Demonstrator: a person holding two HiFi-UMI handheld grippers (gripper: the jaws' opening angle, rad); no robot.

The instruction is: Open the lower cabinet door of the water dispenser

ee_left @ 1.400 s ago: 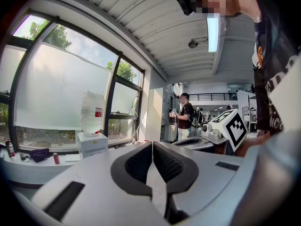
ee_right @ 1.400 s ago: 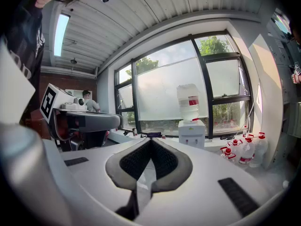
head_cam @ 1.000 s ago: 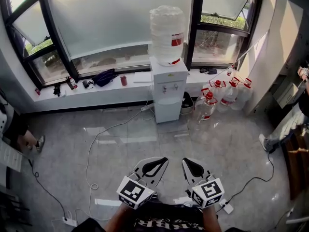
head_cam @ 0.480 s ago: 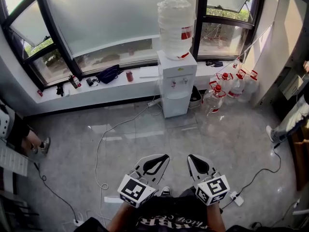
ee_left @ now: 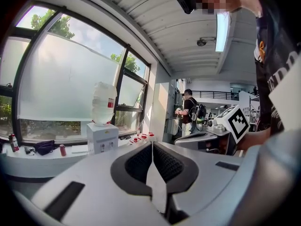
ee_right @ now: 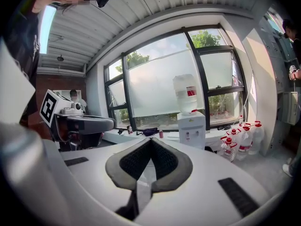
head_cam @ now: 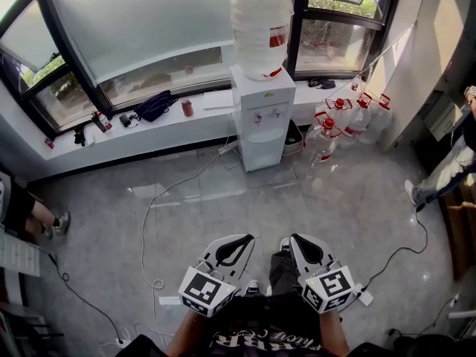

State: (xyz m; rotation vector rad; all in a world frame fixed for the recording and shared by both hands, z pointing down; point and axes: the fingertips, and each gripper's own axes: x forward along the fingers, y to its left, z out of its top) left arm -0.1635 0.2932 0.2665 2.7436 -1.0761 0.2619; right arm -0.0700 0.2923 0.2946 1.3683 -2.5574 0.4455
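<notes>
The white water dispenser [head_cam: 259,117] stands against the window sill across the room, with a large clear bottle [head_cam: 259,27] on top. Its lower cabinet door [head_cam: 261,153] is closed. It shows small and distant in the left gripper view [ee_left: 102,138] and in the right gripper view [ee_right: 191,129]. My left gripper [head_cam: 242,239] and right gripper [head_cam: 297,239] hang side by side low in the head view, far from the dispenser and over the person's legs. Both are shut, with nothing between the jaws [ee_left: 151,146] [ee_right: 151,141].
Several red-capped water jugs [head_cam: 343,120] stand right of the dispenser. A white cable [head_cam: 152,214] runs over the grey floor, and a power strip [head_cam: 364,297] lies by my right gripper. A bag [head_cam: 155,104] and small items sit on the sill. People stand at right [head_cam: 445,175] and left [head_cam: 30,218].
The head view has swung and come a little closer to the dispenser. Both grippers stayed low in the frame, side by side and shut.
</notes>
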